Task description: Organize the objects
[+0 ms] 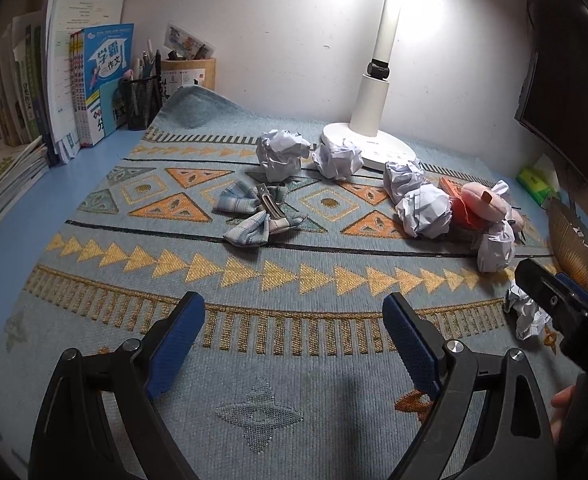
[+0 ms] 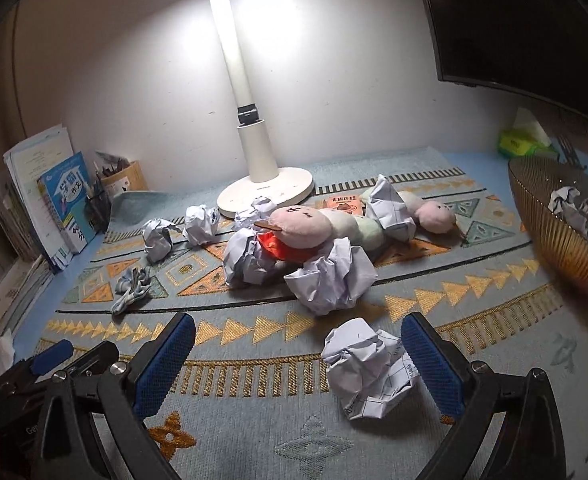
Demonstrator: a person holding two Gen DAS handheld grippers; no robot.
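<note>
Crumpling-creased paper ball (image 2: 368,372) between tool (image 2: 302,364) pads

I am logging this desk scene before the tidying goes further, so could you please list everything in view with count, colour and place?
Crumpled paper balls: at least seven loose on the mat, white; nearest lies between the right gripper's fingers.
Bowl: one, amber ribbed, right edge, holding more crumpled paper.
Plush toy: one, pink and pale green, mid-mat among the paper.
Orange booklet: one, behind the plush.
Hair bows: two, blue-striped with clips, mat centre-left.
Lamp: one, white, at the back.
Books: a row, standing at the left.
Pen holders: two, black mesh and tan, back left.
Tissue pack: one, green, back right.
Monitor: one, black, upper right.
Mat: one, blue patterned.
Left gripper: open, empty.
Right gripper: open.
</note>
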